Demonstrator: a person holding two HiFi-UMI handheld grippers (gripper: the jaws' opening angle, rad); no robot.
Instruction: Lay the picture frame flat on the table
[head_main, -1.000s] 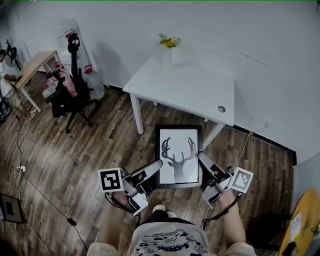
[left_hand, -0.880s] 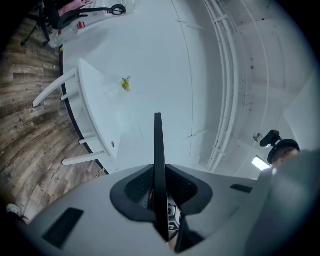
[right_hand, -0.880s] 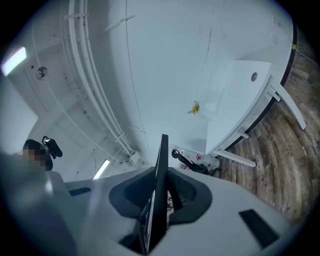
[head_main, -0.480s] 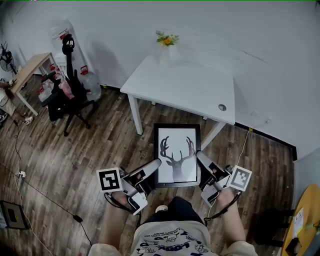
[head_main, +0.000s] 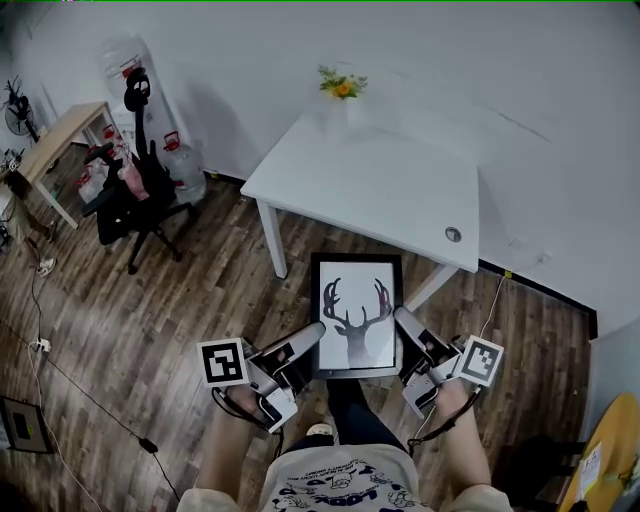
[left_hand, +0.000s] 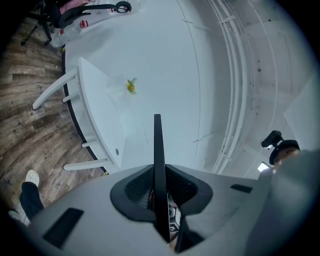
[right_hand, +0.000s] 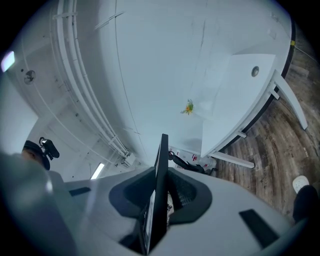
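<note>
- Picture frame (head_main: 357, 315) at lower centre, face up, seemingly kept level for setting flat on table (head_main: 370, 180) above.
- Left gripper (head_main: 312, 335), right gripper (head_main: 402, 318) each clamp a side edge.

Soft, even, cool-toned light fills the room. The white rectangular desk (head_main: 370, 185) is bright, almost merging with the white wall (head_main: 480, 70), and casts a faint shadow on the brown wood-plank floor (head_main: 150, 300). A long strip light (right_hand: 97, 171) glares in the right gripper view. Both gripper views bend lines strongly, darken at the corners and blur nearest the lens.
</note>
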